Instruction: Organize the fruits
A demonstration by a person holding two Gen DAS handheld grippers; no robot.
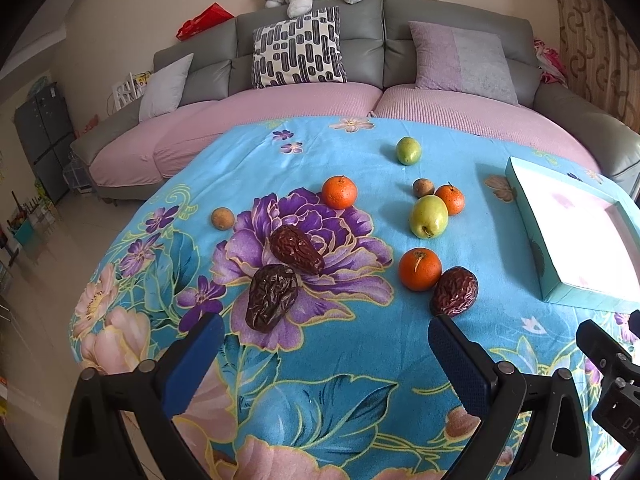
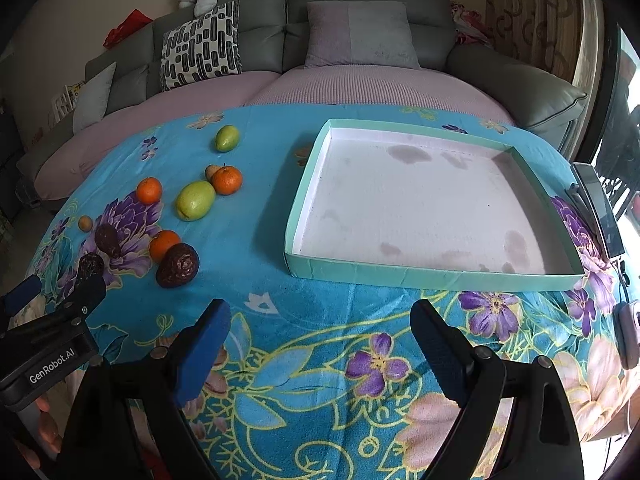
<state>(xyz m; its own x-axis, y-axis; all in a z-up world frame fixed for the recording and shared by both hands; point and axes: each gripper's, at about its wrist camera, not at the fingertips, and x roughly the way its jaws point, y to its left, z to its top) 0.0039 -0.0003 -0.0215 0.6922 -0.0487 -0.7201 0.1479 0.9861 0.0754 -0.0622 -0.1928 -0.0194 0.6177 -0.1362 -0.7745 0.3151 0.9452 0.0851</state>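
- Nearest the lens: left gripper, blue pads spread wide, nothing between them, hovering low over the floral cloth. Right gripper likewise released and empty, facing the tray.
- Tray — shallow teal-walled box, white floor with faint stains, no fruit in it yet. It sits on the right side of the table, well apart from most of the fruit.
- Fruit all loose on the cloth, left of the tray: two wrinkled dark dates touching each other on the purple flower print; a third date touching an orange; two more oranges; a large green fruit just beside one orange; a small green fruit farther back; two small brown round fruits.
- Judgement: sorting not begun; nearest picks for the left gripper are the paired dates.
- Risks: closing on one date may drag or nudge its touching partner. Round oranges could roll on the soft cloth if clipped off-centre — the far green fruit sits near the table's back edge. Soft dates may squash under a hard squeeze. The two grippers are close side by side; crossing toward the tray could make them collide.
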